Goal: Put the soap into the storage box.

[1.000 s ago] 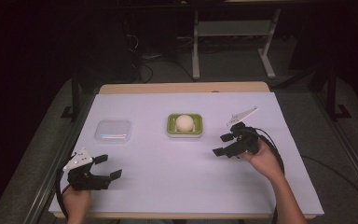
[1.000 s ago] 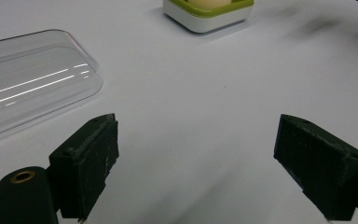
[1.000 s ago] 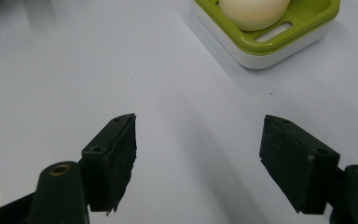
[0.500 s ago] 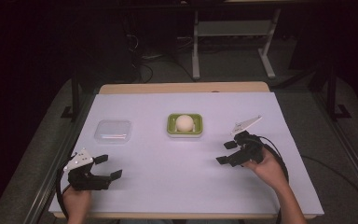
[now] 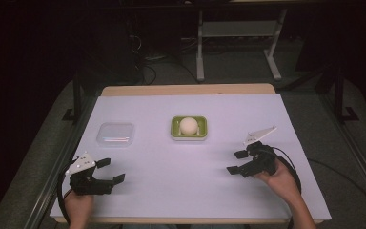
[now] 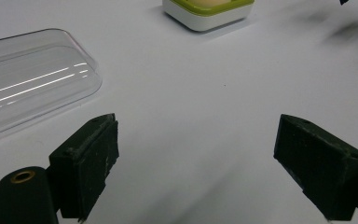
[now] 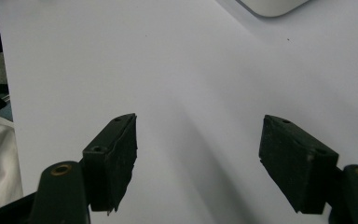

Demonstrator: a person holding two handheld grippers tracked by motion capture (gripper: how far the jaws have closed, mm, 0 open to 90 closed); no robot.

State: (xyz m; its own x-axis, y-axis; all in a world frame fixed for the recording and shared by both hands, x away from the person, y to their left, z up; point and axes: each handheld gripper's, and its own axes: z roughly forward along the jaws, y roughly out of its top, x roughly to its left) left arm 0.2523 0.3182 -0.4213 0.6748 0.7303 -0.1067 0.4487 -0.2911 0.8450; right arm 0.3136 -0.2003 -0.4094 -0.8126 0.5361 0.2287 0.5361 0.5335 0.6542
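In the high view, a white table sheet (image 5: 181, 176) is seen with a green-rimmed soap dish (image 5: 188, 128) near its middle, slightly toward the top, and a pale round soap ball (image 5: 188, 125) is held inside that dish. A clear plastic lid (image 5: 116, 134) lies flat to the left of the dish, apart from it. The left gripper (image 5: 110, 171) is held at the lower left of the frame, below the lid and well apart from the dish; its jaws are spread wide and nothing is gripped between them. The right gripper (image 5: 238, 162) is held at the lower right, below and to the right of the dish, and its jaws are likewise parted with bare sheet between them. In the left gripper view, the left gripper (image 6: 196, 161) is shown with both black pads wide apart over bare sheet; the clear plastic lid (image 6: 32, 79) is seen at the upper left, beyond the left pad and not touching it, and the soap dish (image 6: 208, 11) is cut off at the top edge, farther off. In the right gripper view, the right gripper (image 7: 198, 161) is shown open over the sheet, and a pale rounded edge of something, too little to be identified, is cut off at the upper right corner.
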